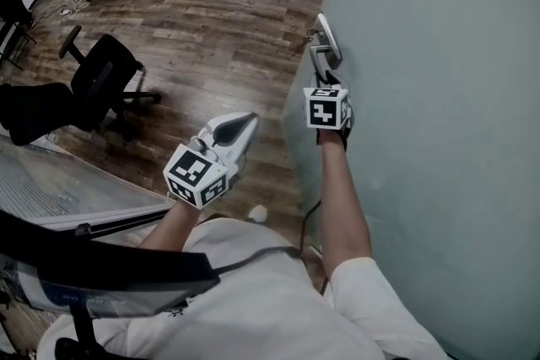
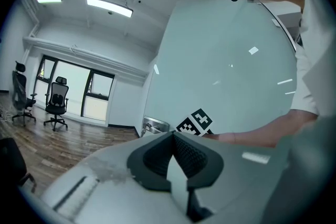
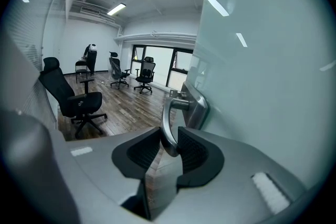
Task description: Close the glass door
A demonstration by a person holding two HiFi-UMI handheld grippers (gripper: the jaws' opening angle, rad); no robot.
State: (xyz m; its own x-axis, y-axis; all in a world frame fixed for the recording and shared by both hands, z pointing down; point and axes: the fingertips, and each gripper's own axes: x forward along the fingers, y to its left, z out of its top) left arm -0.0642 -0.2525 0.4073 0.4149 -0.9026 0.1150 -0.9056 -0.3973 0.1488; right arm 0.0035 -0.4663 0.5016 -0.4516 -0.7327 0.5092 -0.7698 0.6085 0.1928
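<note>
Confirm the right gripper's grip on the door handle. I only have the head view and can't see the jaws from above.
Observer: The right gripper view shows the right gripper shut on the door handle, with the lever between its jaws.
Operator: And the other one, holding anything?
Observer: No. The left gripper view shows the left gripper shut, jaws together with nothing between them.

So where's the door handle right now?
In the head view the door handle is on the glass door's edge, right of centre, gripped by the right gripper.
</note>
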